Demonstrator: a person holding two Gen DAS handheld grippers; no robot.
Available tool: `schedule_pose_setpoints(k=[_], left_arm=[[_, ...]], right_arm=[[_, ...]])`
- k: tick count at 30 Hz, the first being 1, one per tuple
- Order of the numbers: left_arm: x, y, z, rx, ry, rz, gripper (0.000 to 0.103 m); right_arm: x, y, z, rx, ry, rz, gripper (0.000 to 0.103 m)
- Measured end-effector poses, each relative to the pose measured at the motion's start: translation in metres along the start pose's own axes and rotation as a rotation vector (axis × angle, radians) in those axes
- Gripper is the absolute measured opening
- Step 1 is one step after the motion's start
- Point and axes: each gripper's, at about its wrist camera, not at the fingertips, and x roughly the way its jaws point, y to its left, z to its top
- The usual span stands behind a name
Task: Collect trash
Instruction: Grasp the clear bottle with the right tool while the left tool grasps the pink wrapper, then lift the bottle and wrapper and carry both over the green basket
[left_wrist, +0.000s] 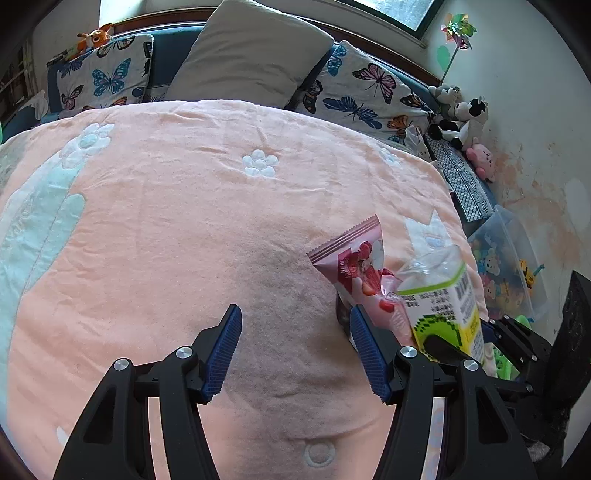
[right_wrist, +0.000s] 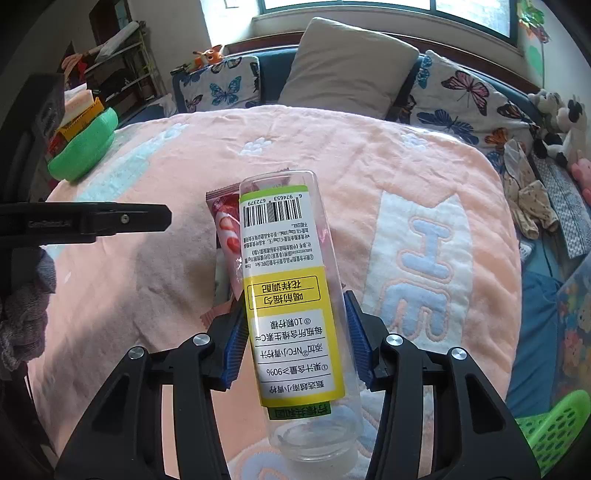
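Note:
A clear empty plastic bottle (right_wrist: 288, 277) with a yellow-green label lies between the blue pads of my right gripper (right_wrist: 294, 295), which is shut on its middle. The bottle's neck points toward the camera. Under and behind it a pink strawberry snack wrapper (right_wrist: 225, 218) lies on the pink blanket (right_wrist: 147, 277). In the left wrist view my left gripper (left_wrist: 294, 310) stands open over the blanket with nothing between its fingers. The wrapper (left_wrist: 354, 258) sits just past its right fingertip, beside the bottle (left_wrist: 443, 295). One black finger of the left gripper (right_wrist: 110, 219) shows at the left of the right wrist view.
Butterfly pillows (left_wrist: 107, 77) and a beige pillow (left_wrist: 251, 55) line the bed's head. Plush toys (left_wrist: 461, 118) and a clear toy box (left_wrist: 506, 258) stand along the right wall. A green basket (right_wrist: 85, 151) holding items rests at the bed's left edge.

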Motion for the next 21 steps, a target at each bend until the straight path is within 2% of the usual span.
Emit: schedule_pose_setpoints(k=[21], left_arm=[[0.047,-0.007,0.018,-0.159,0.029,-0.131,0.066]], right_arm=[[-0.066,-0.022,-0.025,0.087,-0.080,-0.036,0.047]])
